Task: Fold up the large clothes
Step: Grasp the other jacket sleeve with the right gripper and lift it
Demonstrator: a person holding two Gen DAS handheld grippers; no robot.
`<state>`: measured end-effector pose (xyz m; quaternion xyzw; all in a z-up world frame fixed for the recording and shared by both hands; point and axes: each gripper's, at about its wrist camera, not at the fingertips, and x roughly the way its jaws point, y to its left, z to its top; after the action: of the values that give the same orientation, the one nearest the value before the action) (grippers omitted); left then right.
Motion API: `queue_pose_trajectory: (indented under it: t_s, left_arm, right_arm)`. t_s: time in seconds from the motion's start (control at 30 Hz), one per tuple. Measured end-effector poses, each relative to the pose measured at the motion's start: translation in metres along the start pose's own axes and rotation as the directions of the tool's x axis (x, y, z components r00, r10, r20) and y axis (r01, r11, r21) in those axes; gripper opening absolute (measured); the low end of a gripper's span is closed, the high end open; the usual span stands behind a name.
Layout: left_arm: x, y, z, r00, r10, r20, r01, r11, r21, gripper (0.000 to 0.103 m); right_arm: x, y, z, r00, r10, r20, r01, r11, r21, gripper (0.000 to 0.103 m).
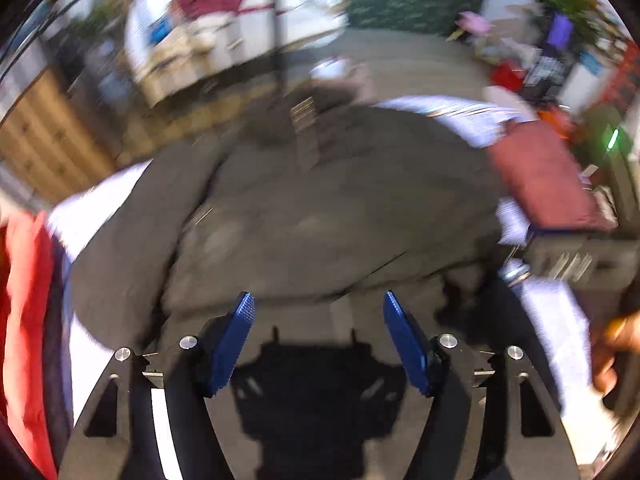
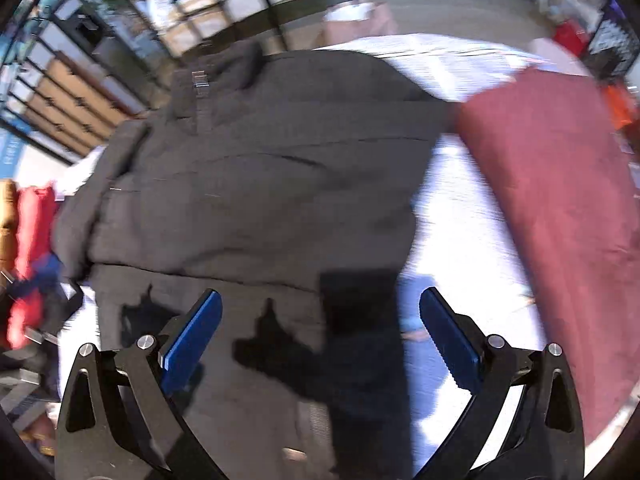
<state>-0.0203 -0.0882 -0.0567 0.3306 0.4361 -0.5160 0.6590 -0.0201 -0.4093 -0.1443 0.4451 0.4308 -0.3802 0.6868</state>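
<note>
A large dark grey padded jacket point(image 1: 312, 208) lies spread on a white-covered surface; it fills the middle of the right wrist view too point(image 2: 256, 168). My left gripper point(image 1: 318, 300) is open and empty, hovering over the jacket's near edge. My right gripper point(image 2: 320, 296) is open and empty above the jacket's near right part. The other gripper's body and the hand holding it point(image 1: 580, 256) show at the right of the left wrist view. Both views are motion-blurred.
A maroon folded cloth point(image 2: 560, 184) lies on the white surface point(image 2: 460, 216) right of the jacket, also in the left wrist view point(image 1: 540, 176). Red clothes point(image 1: 24, 300) lie at the left edge. Shelving and boxes point(image 2: 80, 96) stand beyond, with cluttered floor behind.
</note>
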Motion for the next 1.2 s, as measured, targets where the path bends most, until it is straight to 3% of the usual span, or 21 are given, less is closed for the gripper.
queue_pose_trajectory:
  t_s: [0.2,0.33,0.5,0.57,0.63,0.67,0.7,0.77,0.8,0.83,0.9,1.03,1.1,1.17,1.2]
  left_arm:
    - [-0.002,0.096,-0.059,0.990,0.084,-0.113,-0.106,0.972,-0.211,0.072]
    - [-0.015,0.133,-0.109,0.983,0.091,-0.162,-0.142,0.930,-0.340,0.074]
    - [-0.022,0.158,-0.157,0.974,0.067,-0.215,-0.161,0.875,-0.457,0.075]
    - [-0.022,0.163,-0.169,0.971,0.057,-0.231,-0.166,0.859,-0.485,0.075]
    - [-0.021,0.166,-0.173,0.970,0.052,-0.238,-0.168,0.851,-0.498,0.075]
    - [-0.020,0.168,-0.173,0.971,0.051,-0.235,-0.166,0.849,-0.501,0.075]
    - [-0.020,0.169,-0.172,0.972,0.050,-0.231,-0.163,0.850,-0.501,0.075]
    - [-0.021,0.169,-0.165,0.975,0.051,-0.217,-0.155,0.856,-0.493,0.075]
    - [-0.021,0.169,-0.160,0.976,0.053,-0.209,-0.150,0.861,-0.486,0.075]
    - [-0.021,0.168,-0.153,0.979,0.053,-0.199,-0.143,0.868,-0.475,0.075]
    - [-0.019,0.164,-0.139,0.982,0.050,-0.181,-0.128,0.882,-0.453,0.076]
    - [-0.016,0.147,-0.119,0.987,0.035,-0.156,-0.096,0.908,-0.408,0.076]
    - [-0.013,0.136,-0.111,0.989,0.022,-0.149,-0.078,0.922,-0.380,0.076]
    - [-0.010,0.125,-0.108,0.989,0.009,-0.146,-0.061,0.931,-0.360,0.076]
    - [-0.008,0.121,-0.105,0.989,0.003,-0.145,-0.054,0.935,-0.349,0.076]
  right_arm:
    - [0.059,0.105,0.057,0.974,0.200,-0.106,-0.208,0.975,-0.073,0.098]
    - [0.094,0.166,0.095,0.959,0.253,-0.128,-0.264,0.962,-0.071,0.098]
    - [0.154,0.207,0.130,0.943,0.273,-0.189,-0.268,0.962,0.051,0.096]
    - [0.172,0.215,0.133,0.930,0.295,-0.217,-0.279,0.955,0.104,0.083]
    - [0.181,0.219,0.130,0.913,0.334,-0.236,-0.307,0.941,0.143,0.055]
    - [0.181,0.224,0.130,0.913,0.332,-0.239,-0.305,0.942,0.143,0.050]
    - [0.176,0.227,0.130,0.918,0.327,-0.222,-0.305,0.943,0.129,0.040]
    - [0.161,0.228,0.133,0.917,0.359,-0.176,-0.342,0.932,0.118,0.029]
    - [0.144,0.226,0.135,0.919,0.372,-0.132,-0.361,0.927,0.100,0.015]
    - [0.131,0.223,0.136,0.924,0.370,-0.096,-0.363,0.928,0.084,0.010]
    - [0.086,0.203,0.133,0.939,0.342,0.037,-0.343,0.938,0.038,0.001]
    - [0.047,0.148,0.122,0.952,0.280,0.126,-0.288,0.956,0.047,0.001]
    - [0.054,0.119,0.117,0.956,0.288,0.060,-0.293,0.952,0.088,0.001]
    - [0.064,0.102,0.111,0.946,0.324,0.018,-0.322,0.934,0.154,0.003]
    - [0.071,0.097,0.109,0.942,0.336,0.004,-0.331,0.924,0.190,0.012]
